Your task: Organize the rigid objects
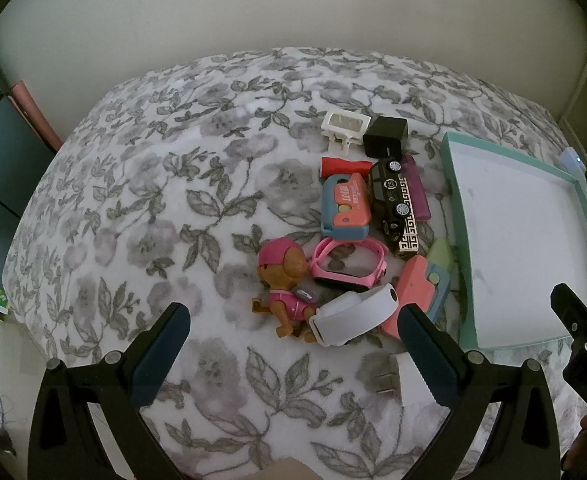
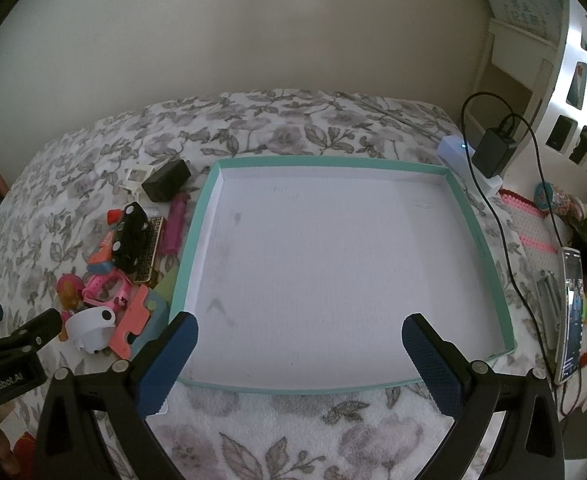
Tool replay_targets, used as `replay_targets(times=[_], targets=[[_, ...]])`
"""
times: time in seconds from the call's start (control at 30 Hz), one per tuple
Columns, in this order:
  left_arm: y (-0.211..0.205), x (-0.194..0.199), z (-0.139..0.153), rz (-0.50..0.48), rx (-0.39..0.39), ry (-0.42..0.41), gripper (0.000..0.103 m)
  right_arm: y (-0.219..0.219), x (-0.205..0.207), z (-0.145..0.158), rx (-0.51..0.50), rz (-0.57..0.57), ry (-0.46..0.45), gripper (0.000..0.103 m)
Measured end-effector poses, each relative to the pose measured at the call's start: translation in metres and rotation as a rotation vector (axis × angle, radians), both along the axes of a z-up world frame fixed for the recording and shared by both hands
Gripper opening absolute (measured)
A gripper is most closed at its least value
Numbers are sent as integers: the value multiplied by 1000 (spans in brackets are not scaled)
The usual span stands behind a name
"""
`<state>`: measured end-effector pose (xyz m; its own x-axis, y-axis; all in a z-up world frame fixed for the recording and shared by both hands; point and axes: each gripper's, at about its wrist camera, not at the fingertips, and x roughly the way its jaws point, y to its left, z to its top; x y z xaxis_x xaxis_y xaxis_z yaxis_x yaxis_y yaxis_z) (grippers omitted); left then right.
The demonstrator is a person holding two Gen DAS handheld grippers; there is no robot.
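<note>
I'm holding both tongs, left [image 1: 293,330] and right [image 2: 299,338], spread empty; toy pile [image 1: 357,232] crowding frame centre beside the teal tray [image 2: 489,264].

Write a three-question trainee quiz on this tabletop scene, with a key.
1. True or false: the teal tray already holds several toys.
2. Multiple choice: the black toy car lies nearest which item? A) phone B) purple lighter C) power strip
3. Fill in: the left gripper and the right gripper both have their fingers ____.

Key: 1 false, the tray shows only its white floor. 2 B, the lighter lies right beside the car. 3 open, neither holds anything.
</note>
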<state>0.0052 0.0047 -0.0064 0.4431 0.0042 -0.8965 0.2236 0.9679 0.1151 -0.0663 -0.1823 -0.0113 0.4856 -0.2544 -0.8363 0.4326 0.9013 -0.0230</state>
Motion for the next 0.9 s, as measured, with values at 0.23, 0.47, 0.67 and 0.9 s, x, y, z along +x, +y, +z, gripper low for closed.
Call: replay_targets(times=[0.23, 0.47, 0.67, 0.9], targets=[[-1, -1, -1, -6, 1, 2, 103, 0, 0, 0, -1, 1, 2, 103], [-1, -1, -1, -7, 0, 3, 103, 1, 2, -1, -3, 6, 8, 103], [-1, -1, -3, -11, 1, 4, 103, 1, 1, -1, -4, 8, 10, 103], [1, 0, -3, -7, 2, 9, 103, 1, 2, 0, -3, 10, 10, 103]])
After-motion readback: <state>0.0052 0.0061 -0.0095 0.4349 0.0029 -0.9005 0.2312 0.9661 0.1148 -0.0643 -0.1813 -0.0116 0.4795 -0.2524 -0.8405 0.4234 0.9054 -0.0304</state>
